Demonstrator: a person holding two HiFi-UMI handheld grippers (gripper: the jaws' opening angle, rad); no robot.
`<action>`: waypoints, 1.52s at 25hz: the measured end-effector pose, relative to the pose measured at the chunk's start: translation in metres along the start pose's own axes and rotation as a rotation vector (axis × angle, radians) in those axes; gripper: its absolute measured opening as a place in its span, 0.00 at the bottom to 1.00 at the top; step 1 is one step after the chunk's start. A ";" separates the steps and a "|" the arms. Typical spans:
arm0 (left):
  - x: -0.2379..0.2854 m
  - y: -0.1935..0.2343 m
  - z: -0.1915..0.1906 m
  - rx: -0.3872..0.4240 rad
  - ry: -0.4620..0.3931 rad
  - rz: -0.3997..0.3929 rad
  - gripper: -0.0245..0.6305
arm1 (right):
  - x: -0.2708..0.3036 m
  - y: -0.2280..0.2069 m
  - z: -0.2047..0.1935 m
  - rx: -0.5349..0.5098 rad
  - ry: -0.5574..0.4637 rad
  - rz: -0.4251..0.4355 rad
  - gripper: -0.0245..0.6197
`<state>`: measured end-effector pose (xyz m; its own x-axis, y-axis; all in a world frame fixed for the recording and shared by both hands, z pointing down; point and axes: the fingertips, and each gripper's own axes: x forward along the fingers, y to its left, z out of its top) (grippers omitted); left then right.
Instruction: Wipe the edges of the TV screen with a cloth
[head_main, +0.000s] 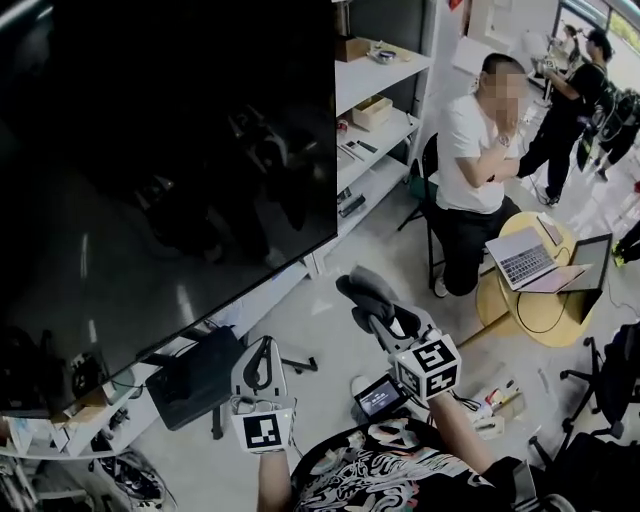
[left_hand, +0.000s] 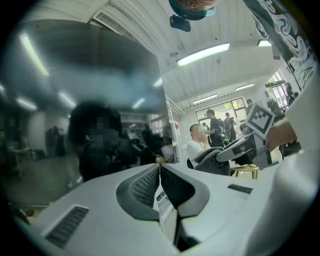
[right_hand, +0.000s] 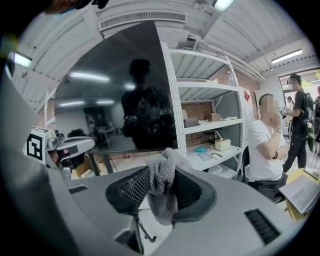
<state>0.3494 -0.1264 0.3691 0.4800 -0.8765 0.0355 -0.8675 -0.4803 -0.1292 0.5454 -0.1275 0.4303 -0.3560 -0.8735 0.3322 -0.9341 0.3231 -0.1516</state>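
A large black TV screen (head_main: 170, 160) fills the upper left of the head view, reflecting the room. My right gripper (head_main: 366, 296) is shut on a grey fluffy cloth (right_hand: 161, 186), held below and to the right of the screen's lower right corner. In the right gripper view the cloth bulges out between the jaws, with the screen (right_hand: 120, 95) ahead. My left gripper (head_main: 258, 368) is lower and nearer me, shut with nothing between its jaws (left_hand: 160, 172), pointing up at the screen (left_hand: 75, 100).
A white shelving unit (head_main: 385, 110) with boxes stands right of the TV. A seated person (head_main: 480, 170) is at a small round table (head_main: 545, 290) with laptops. Another person (head_main: 575, 95) stands beyond. A dark TV stand (head_main: 200, 375) and cables lie on the floor below.
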 end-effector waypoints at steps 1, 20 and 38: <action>0.013 0.000 -0.001 -0.003 0.005 0.004 0.07 | 0.011 -0.010 0.004 -0.004 0.011 0.001 0.28; 0.097 -0.001 -0.016 0.012 0.052 0.081 0.07 | 0.115 -0.060 0.041 -0.020 0.021 0.123 0.28; 0.109 0.041 -0.024 -0.021 0.081 0.159 0.07 | 0.164 -0.060 0.058 -0.067 0.029 0.148 0.28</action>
<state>0.3628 -0.2429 0.3913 0.3256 -0.9407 0.0958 -0.9345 -0.3356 -0.1191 0.5444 -0.3115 0.4404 -0.4893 -0.8040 0.3379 -0.8708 0.4718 -0.1384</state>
